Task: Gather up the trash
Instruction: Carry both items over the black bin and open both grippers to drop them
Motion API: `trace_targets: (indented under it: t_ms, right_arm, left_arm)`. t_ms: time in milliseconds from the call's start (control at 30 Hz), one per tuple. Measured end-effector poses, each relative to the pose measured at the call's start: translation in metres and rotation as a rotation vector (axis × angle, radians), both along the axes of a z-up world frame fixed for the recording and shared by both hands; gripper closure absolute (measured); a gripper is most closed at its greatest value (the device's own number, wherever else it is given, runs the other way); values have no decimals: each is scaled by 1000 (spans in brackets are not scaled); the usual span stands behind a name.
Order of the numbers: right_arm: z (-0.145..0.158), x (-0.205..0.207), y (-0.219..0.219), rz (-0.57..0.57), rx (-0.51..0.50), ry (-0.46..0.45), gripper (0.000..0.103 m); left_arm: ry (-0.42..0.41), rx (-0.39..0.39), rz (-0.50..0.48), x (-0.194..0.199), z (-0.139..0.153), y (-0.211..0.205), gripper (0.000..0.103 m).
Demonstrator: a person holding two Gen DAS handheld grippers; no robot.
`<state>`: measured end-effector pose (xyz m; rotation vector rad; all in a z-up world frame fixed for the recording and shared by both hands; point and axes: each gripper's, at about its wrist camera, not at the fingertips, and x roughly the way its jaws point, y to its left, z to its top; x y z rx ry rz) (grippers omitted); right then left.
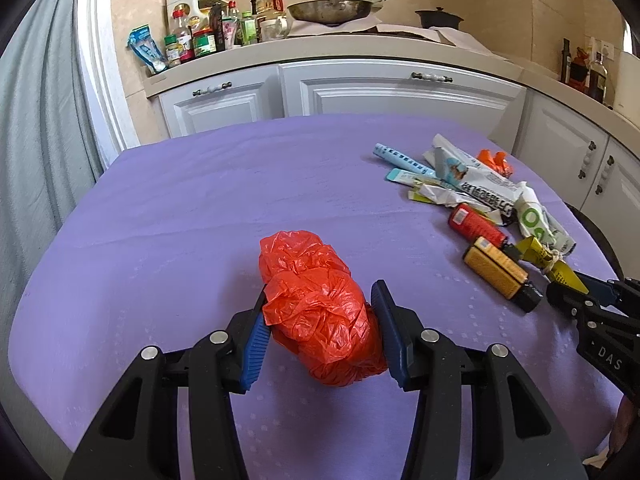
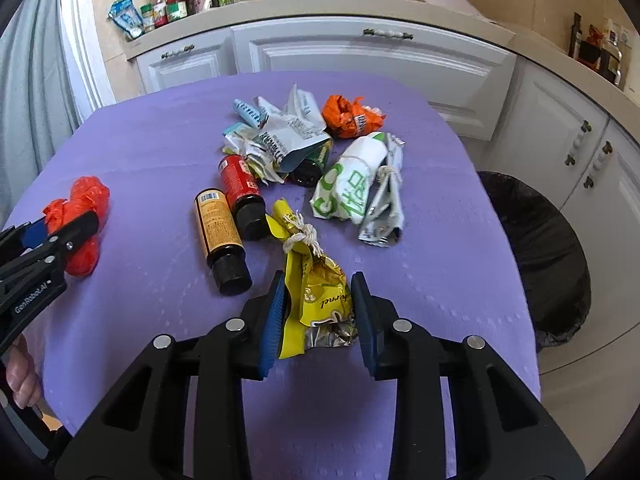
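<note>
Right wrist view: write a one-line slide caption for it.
Right gripper closed on a yellow wrapper on the purple tablecloth, with bottles and crumpled packets beyond.

A crumpled red-orange bag (image 1: 320,312) lies on a purple tablecloth (image 1: 200,208) with a faint, perhaps dotted, pattern; the knotted wrapper (image 2: 320,300) is yellow.

Left tongs (image 1: 322,328): tilted down toward the tabletop (image 1: 200,200), jaws part-way apart, blue pads (image 1: 256,340) pressed on both sides of a red bag (image 1: 320,308). Right tongs (image 2: 318,308): same downward tilt, narrower gap, pads against a yellow wrapper (image 2: 320,300), left pad plainly touching. A bare hand (image 2: 20,368) shows behind the left tongs.
</note>
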<state>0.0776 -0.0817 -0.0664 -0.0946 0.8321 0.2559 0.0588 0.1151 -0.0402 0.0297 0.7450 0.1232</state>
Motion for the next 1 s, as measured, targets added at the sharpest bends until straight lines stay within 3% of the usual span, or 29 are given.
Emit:
trace_targets:
  t_ms: [233, 533, 1000]
  right_arm:
    - [24, -14, -23, -80, -4, -109, 71]
    - [49, -11, -79, -230, -14, -211, 71]
    - [51, 13, -186, -453, -15, -253, 70]
  left_arm:
    - [-36, -8, -57, -5, 12, -26, 54]
    - [-105, -33, -204, 8, 34, -91, 54]
    - [-137, -37, -398, 56, 39, -209, 54]
